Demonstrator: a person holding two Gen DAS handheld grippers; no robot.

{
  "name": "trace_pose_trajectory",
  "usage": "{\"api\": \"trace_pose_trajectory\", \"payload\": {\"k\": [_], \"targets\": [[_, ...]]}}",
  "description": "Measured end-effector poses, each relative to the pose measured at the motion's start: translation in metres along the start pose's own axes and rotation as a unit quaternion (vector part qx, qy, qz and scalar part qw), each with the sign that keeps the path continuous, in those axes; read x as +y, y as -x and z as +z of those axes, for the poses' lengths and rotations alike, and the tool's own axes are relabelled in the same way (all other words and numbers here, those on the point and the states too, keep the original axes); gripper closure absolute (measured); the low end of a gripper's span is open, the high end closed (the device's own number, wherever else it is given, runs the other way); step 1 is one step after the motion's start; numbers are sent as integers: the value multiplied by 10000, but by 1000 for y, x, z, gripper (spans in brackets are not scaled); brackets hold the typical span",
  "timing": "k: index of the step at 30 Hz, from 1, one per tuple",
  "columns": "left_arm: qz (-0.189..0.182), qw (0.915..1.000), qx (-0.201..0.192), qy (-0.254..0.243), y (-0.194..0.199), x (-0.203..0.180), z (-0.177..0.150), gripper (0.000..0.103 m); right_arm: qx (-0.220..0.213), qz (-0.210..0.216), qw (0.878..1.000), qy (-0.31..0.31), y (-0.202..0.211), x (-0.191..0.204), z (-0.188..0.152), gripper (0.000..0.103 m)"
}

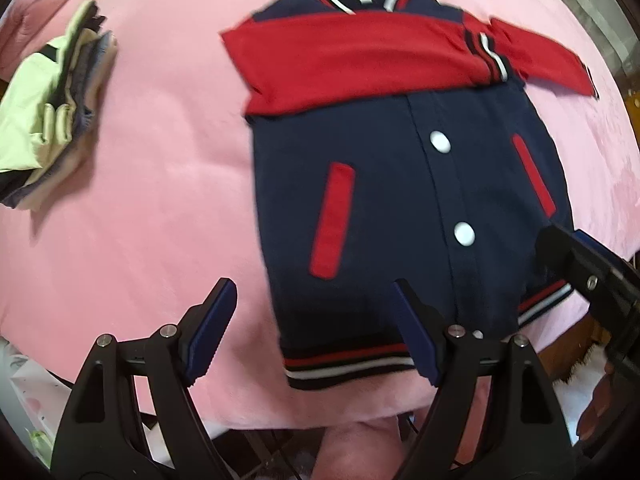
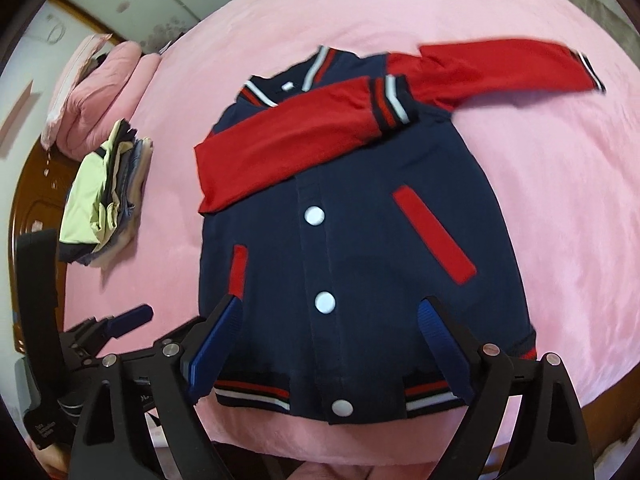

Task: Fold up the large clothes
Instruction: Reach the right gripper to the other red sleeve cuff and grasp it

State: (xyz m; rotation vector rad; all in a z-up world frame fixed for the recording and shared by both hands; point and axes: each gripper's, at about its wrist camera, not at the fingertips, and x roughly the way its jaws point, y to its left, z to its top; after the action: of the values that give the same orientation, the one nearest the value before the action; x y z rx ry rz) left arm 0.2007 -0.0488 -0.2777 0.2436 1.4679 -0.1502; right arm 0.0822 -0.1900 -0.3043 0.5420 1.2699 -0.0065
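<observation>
Both my grippers hang wide and empty over the hem: left gripper (image 1: 312, 332), right gripper (image 2: 336, 344). The varsity jacket (image 2: 360, 248) lies flat on the pink blanket (image 2: 560, 220), one red sleeve (image 2: 288, 140) crossed over, so I judge the bottom fold comes next.

Pink bedspread (image 2: 540, 200) — wooden bedframe (image 2: 28, 200)

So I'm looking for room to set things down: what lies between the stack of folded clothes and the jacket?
Nothing: only bare pink blanket separates the folded stack from the jacket, clearest in the right wrist view.
</observation>
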Motion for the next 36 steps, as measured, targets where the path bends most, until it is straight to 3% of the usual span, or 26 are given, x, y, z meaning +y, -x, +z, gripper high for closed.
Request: {"api": "trace_pose_trajectory", "payload": {"k": [6, 13, 15, 20, 27, 31, 36], "targets": [[-165, 9997, 173, -95, 4, -35, 8, 26, -219, 436, 9905, -1284, 8, -65, -2, 12], [-245, 9992, 188, -269, 11, -101, 37, 26, -434, 849, 9488, -3011, 11, -167, 21, 12], [-173, 9991, 239, -308, 9, -123, 48, 26, -489, 848, 9442, -3145, 14, -192, 32, 12], [-210, 9989, 417, -45, 6, -177, 83, 26, -451, 670, 9519, -2956, 22, -246, 73, 16], [-248, 9987, 436, 128, 4, -258, 140, 26, -260, 830, 9610, -2627, 18, -322, 157, 34], [-454, 9973, 531, 217, 1, -292, 168, 26, -222, 1146, 9510, -2862, 10, -364, 198, 46], [-481, 9971, 489, 337, -5, -319, 193, 26, -462, 1147, 9446, -3040, 9, -406, 245, 56]]}}
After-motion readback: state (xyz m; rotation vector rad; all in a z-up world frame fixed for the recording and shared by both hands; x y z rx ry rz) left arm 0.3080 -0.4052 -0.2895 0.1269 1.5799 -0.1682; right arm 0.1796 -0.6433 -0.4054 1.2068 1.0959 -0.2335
